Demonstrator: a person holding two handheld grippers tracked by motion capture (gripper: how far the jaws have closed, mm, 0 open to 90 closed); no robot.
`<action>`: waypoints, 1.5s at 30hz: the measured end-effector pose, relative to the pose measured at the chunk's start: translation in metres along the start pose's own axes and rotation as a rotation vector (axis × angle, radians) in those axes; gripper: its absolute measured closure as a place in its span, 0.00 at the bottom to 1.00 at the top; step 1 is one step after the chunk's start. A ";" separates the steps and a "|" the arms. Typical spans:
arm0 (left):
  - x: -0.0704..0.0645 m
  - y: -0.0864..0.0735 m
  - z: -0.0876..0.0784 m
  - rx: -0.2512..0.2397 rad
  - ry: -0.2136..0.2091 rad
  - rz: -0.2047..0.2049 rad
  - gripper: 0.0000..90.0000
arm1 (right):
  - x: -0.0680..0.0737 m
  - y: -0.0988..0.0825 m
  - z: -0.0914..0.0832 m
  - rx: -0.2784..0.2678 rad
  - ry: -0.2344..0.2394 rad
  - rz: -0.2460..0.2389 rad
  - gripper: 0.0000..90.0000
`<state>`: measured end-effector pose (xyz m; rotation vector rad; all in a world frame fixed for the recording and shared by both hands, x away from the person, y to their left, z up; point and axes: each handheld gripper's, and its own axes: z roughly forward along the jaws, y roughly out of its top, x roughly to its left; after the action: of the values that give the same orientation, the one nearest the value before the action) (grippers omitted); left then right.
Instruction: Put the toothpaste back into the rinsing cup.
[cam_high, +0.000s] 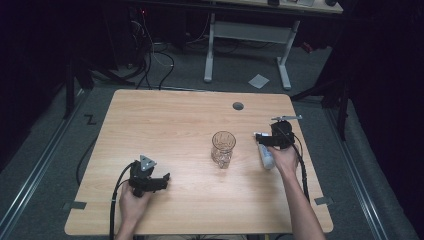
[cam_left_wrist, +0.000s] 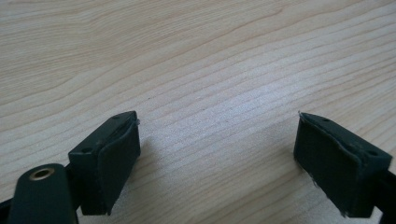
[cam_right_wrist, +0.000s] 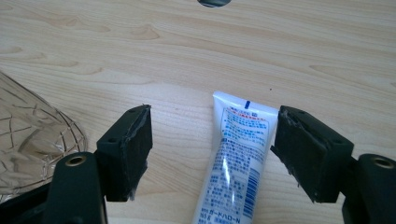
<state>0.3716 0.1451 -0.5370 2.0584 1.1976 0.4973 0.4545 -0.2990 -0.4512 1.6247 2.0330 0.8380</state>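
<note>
Right tool (cam_right_wrist: 212, 149) spread wide — straddling a white tube (cam_right_wrist: 236, 158), left tool (cam_left_wrist: 217, 163) spread over bare table (cam_left_wrist: 196, 56).

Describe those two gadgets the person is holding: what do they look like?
Both are black hand-held tools. The left gripper carries a grey three-cornered plate on top and trails a black cable; its two jaws end in flat, blocky black pads. The right gripper looks alike, with worn pads and brass-coloured rivets. The forearms are bare, no sleeves.

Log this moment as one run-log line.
left gripper: open, over bare table | right gripper: open, straddling tube, not clamped | glass: upright, mid-table
</note>
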 end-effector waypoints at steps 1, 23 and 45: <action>0.000 0.000 0.000 0.000 0.000 0.000 0.16 | 0.001 0.001 0.002 0.007 -0.001 -0.003 0.31; 0.000 0.000 0.000 0.000 0.000 0.000 0.16 | -0.003 -0.004 0.043 0.163 -0.067 0.018 0.33; 0.000 0.000 0.000 0.000 0.000 0.000 0.16 | -0.007 -0.012 0.058 0.242 -0.102 0.032 0.44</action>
<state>0.3716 0.1451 -0.5371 2.0585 1.1977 0.4976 0.4847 -0.2957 -0.5025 1.7922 2.1076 0.5229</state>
